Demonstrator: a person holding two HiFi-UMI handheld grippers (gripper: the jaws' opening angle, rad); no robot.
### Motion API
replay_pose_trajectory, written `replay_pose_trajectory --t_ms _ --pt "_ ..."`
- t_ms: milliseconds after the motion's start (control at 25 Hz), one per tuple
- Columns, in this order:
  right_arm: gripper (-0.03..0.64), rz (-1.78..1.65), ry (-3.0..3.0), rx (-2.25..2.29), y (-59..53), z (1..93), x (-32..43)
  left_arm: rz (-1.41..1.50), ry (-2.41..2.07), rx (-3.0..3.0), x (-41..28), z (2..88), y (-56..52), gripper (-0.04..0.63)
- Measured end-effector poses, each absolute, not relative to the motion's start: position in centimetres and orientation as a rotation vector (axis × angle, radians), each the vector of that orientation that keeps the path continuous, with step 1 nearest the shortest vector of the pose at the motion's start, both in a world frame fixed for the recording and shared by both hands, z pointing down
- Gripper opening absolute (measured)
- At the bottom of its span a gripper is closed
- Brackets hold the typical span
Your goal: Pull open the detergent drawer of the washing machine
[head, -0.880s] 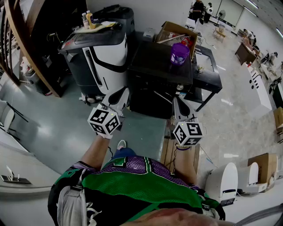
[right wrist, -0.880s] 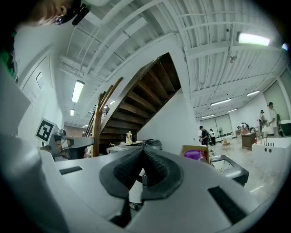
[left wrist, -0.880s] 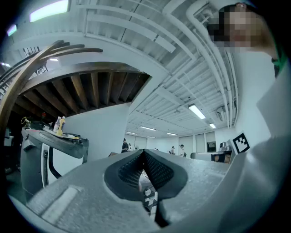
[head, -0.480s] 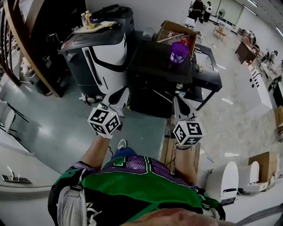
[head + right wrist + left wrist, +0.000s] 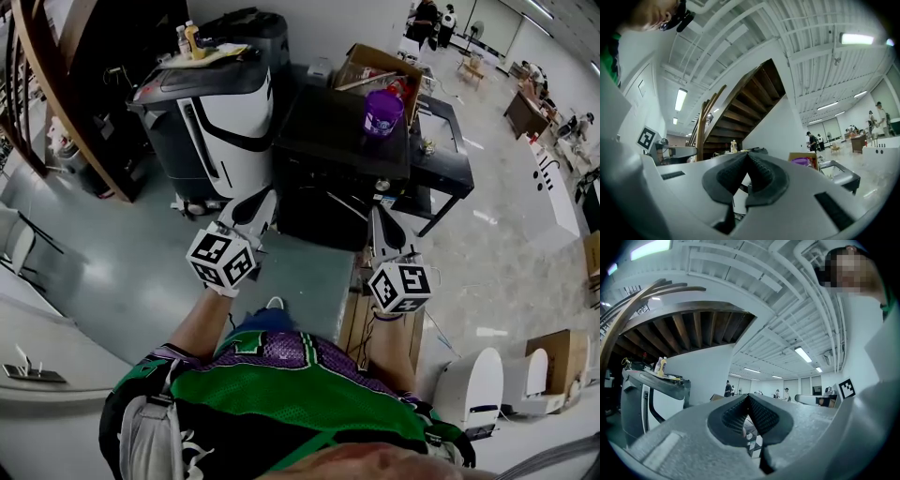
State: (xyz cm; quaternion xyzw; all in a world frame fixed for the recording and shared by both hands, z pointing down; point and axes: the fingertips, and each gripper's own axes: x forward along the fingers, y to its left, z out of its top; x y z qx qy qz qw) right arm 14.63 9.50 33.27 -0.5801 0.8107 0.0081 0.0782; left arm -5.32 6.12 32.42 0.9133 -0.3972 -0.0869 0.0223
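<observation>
The detergent drawer cannot be made out on the black boxy washing machine [image 5: 342, 141]. The left gripper [image 5: 266, 195] and right gripper [image 5: 379, 214] hang just before it, jaws clenched on nothing, likely poised for the approach.

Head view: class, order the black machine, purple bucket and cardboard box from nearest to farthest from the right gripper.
1. Black machine, directly ahead of the right gripper.
2. Purple bucket, on its top.
3. Cardboard box, behind it.

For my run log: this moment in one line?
left gripper shut, empty | right gripper shut, empty | both short of black machine, touching nothing
</observation>
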Motion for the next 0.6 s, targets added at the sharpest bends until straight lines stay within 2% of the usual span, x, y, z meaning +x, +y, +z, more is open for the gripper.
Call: replay_pose_trajectory --t_ms 600 --pt "0.002 -0.020 2.482 -1.703 -0.4 32.4 13.7 -0.338 -1.166 2.711 -5.8 34.1 -6.0 0.017"
